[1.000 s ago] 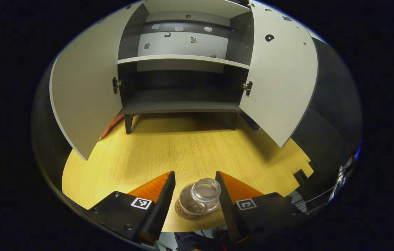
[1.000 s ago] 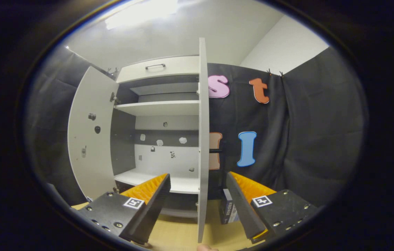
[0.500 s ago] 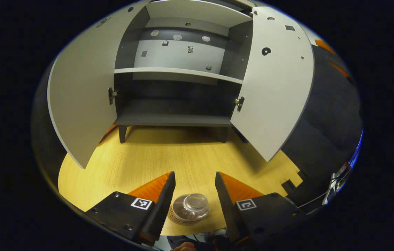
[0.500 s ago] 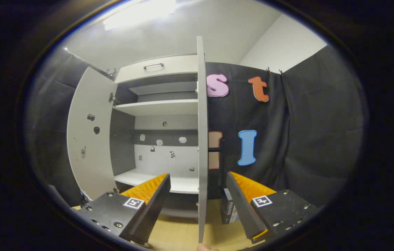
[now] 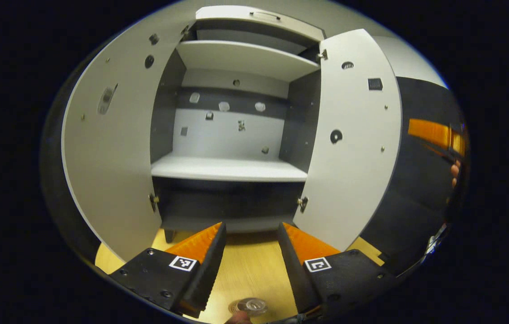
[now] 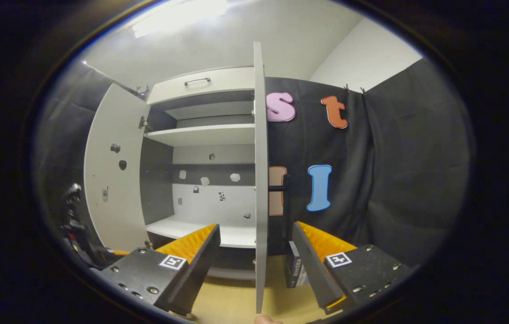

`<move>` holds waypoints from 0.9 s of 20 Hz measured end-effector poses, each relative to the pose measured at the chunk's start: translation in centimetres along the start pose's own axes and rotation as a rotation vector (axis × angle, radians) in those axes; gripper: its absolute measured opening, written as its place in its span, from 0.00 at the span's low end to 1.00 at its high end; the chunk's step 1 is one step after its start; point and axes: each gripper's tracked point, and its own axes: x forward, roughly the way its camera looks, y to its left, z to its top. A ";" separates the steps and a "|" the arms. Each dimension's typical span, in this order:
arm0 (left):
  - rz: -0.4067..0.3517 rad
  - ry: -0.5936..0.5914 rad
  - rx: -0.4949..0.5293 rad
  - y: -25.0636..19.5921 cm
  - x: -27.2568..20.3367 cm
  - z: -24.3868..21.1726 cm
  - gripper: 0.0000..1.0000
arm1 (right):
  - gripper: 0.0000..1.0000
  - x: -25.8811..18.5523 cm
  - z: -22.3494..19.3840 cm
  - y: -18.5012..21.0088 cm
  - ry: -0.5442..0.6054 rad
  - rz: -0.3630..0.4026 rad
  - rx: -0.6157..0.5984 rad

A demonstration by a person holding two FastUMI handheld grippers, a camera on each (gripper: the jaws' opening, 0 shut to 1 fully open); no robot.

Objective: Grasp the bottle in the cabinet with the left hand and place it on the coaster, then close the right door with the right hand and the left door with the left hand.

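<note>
Bottle (image 5: 249, 307) is seen low on the table (image 5: 249, 270), below the spread, empty fingers of the left gripper (image 5: 249, 234). The right door (image 6: 259, 180) edge stands between the parted fingers of the right gripper (image 6: 256, 236), untouched.

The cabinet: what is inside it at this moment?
The cabinet has bare shelves; small marks dot its back wall. The dark bottom compartment looks vacant, though the left claw covers its front edge.

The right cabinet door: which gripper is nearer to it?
Right. The right gripper straddles the right door's edge, fingers either side, not touching; the left gripper faces the cabinet's middle.
</note>
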 end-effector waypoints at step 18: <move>0.188 -0.195 0.006 3.5 -2.4 9.2 0.94 | 0.97 1.9 2.2 -7.7 -0.081 -0.248 -0.004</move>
